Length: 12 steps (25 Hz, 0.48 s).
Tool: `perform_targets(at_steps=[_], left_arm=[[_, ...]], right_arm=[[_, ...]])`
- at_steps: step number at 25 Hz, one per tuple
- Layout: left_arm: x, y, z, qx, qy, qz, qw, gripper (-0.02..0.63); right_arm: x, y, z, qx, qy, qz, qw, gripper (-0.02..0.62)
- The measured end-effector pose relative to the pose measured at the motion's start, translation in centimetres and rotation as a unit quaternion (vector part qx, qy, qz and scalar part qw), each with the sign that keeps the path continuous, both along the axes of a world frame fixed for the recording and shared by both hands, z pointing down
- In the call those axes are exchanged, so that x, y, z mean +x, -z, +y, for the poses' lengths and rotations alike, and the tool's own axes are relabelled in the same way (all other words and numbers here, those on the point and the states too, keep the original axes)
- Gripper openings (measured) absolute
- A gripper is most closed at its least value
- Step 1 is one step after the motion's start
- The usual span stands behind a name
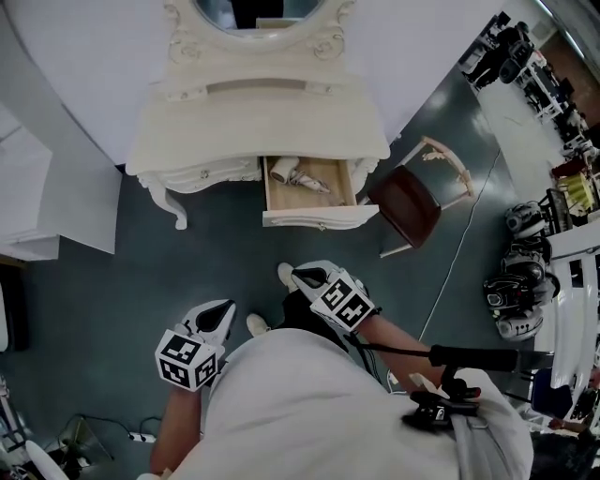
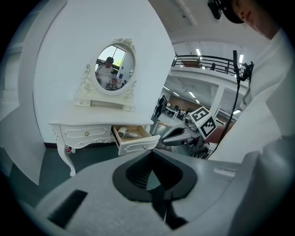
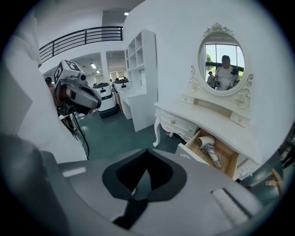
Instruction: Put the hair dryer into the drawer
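Left claw [image 1: 227, 307]: jaws together, pads meeting at the tips, nothing between them. It hangs over the dark floor [image 1: 103, 281], just off the person's white top [image 1: 309, 403], and is angled down. Ahead of it, a touch left of its line and well apart, is the white counter [image 1: 262, 117] with an oval mirror [image 1: 253, 11] behind. One drawer [image 1: 314, 218] is pulled open.

The hair dryer [image 1: 298, 175] is in that drawer, lying flat on the bottom, well apart from both claws. Its long axis runs along the drawer's width, slightly skewed. Seen from the claws, the head end is in the far-left corner. The handle points right and a bit toward the drawer front, with the cord along it. Can't tell which way the nozzle opening faces.

Right claw [image 1: 302, 276]: jaws together too, empty. It sits right of the left claw, near it but not touching and a bit further forward. Its tips tilt down and toward the left. The drawer is ahead of it, off to the right of its line.

Further right of the right claw is a wooden chair [image 1: 410, 202] with a dark red seat. It stands just beside the open drawer's right side, near the counter's right corner.
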<state>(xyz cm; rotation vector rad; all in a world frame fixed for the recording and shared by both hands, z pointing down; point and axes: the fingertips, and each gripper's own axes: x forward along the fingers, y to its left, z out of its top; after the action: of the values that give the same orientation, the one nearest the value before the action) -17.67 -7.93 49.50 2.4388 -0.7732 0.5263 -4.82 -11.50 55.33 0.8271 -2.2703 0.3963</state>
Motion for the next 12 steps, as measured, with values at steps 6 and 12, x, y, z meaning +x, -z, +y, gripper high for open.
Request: perform_targets(at_steps=[6,12], left_arm=[[-0.3,-0.2,0.9,0.003,-0.010,-0.005,0.9999,0.003],[-1.5,-0.7,1.3,-0.002,-0.006,-0.008,1.0000,0.003]], right_arm=[[-2.2,1.3,1.3,0.006,0.017,-0.012,1.000,-0.002],[-3.5,1.4,1.6,0.012,0.026,-0.013,1.000,-0.002]])
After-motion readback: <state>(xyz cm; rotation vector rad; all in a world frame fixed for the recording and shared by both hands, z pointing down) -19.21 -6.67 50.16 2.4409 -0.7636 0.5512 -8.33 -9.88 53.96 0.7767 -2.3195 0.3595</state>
